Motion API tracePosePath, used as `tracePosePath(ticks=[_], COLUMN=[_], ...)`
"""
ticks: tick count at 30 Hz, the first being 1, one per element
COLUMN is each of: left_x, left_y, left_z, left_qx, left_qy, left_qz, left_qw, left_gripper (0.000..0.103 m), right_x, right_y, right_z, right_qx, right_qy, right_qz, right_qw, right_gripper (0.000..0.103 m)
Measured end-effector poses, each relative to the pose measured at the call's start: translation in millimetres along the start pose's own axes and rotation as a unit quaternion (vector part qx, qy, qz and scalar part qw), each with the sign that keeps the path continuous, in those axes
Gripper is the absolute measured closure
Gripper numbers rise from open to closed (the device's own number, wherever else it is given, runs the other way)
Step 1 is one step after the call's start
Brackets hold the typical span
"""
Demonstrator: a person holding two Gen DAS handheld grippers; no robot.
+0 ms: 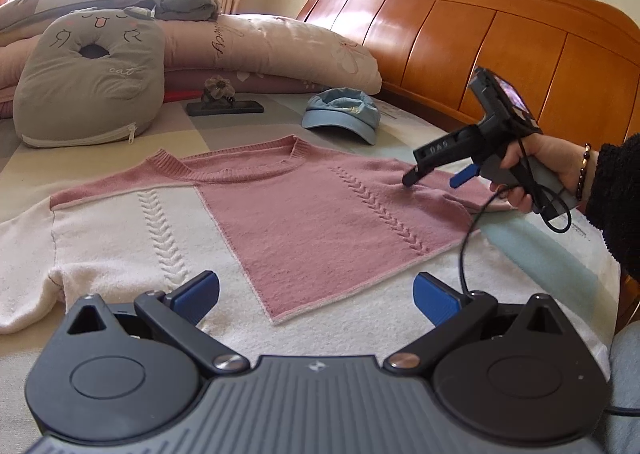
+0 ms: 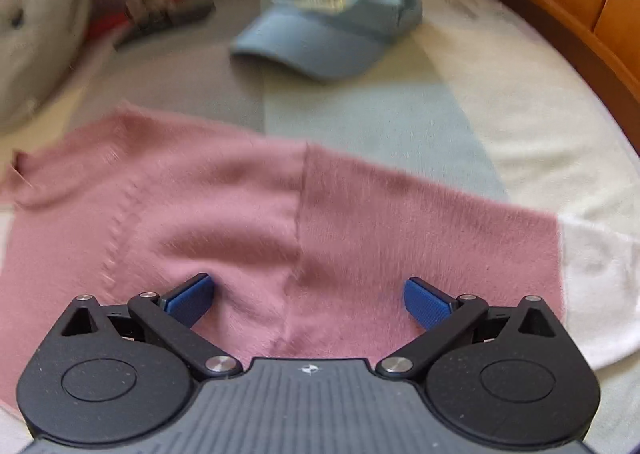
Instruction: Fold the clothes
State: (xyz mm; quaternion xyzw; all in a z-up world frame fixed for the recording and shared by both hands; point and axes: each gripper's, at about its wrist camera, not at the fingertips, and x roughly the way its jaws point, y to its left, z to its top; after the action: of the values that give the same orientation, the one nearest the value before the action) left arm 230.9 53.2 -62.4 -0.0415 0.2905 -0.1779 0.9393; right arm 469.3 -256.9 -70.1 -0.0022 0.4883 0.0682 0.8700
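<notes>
A pink-and-white sweater [image 1: 304, 210] lies spread flat on the bed [image 1: 532, 250], collar toward the headboard [image 1: 480, 38]. Only the left wrist view shows the whole garment, a hand [image 1: 536, 170] holding the right gripper [image 1: 434, 180] at the pink shoulder, and the cat pillow [image 1: 88, 74]. The left gripper [image 1: 316, 298] hovers released above the hem. The right wrist view is blurred; there its jaws are spread over pink knit, with the blue cap [image 2: 332, 26] beyond. The white sleeve is cut off at the frame edge.
</notes>
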Motion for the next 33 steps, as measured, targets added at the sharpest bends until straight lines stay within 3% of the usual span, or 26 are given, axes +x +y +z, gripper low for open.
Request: tracePosePath(ticks=[5, 8, 18, 22, 24, 26, 28, 30, 33], left_x=[3.2, 4.4, 1.2, -4.1, -6.8, -9.0, -9.1, -9.2, -9.3], left_y=[-1.3, 0.5, 13.7, 19.6, 22.6, 25.5, 28.4, 31.2, 35.5], left_z=[-1.5, -1.1, 1.7, 4.4, 5.8, 7.0, 7.2, 7.4, 7.7], left_qx=[0.004, 0.0, -0.015, -0.02, -0.023, -0.026, -0.03, -0.034, -0.04], left_qy=[0.006, 0.007, 0.005, -0.002, -0.005, -0.008, -0.008, -0.008, -0.008], left_qz=[0.005, 0.001, 0.018, 0.027, 0.031, 0.034, 0.035, 0.036, 0.037], left_qw=[1.0, 1.0, 0.9997, 0.9994, 0.9993, 0.999, 0.9989, 0.9988, 0.9985], left_gripper=[0.001, 0.001, 0.001, 0.001, 0.001, 0.001, 0.001, 0.001, 0.001], right_x=[20.5, 34.4, 29.9, 11.0, 15.5, 30.7, 53.0, 63.3, 76.5], right_y=[6.6, 11.8, 16.0, 43.9, 62.8, 79.7, 89.7, 95.4, 92.1], right_z=[2.0, 9.0, 42.8, 37.0, 33.1, 28.9, 26.4, 28.7, 44.8], right_qx=[0.0, -0.006, 0.011, -0.027, -0.051, -0.071, -0.089, -0.1, -0.073], right_qy=[0.022, -0.015, -0.034, -0.021, -0.005, 0.01, 0.011, -0.02, -0.039], right_qz=[-0.019, -0.04, 0.002, 0.094, 0.117, 0.111, 0.07, 0.046, 0.043], right_qw=[1.0, 0.999, 0.999, 0.995, 0.992, 0.991, 0.994, 0.994, 0.996], right_gripper=[0.0, 0.0, 0.0, 0.0, 0.0, 0.0, 0.0, 0.0, 0.0])
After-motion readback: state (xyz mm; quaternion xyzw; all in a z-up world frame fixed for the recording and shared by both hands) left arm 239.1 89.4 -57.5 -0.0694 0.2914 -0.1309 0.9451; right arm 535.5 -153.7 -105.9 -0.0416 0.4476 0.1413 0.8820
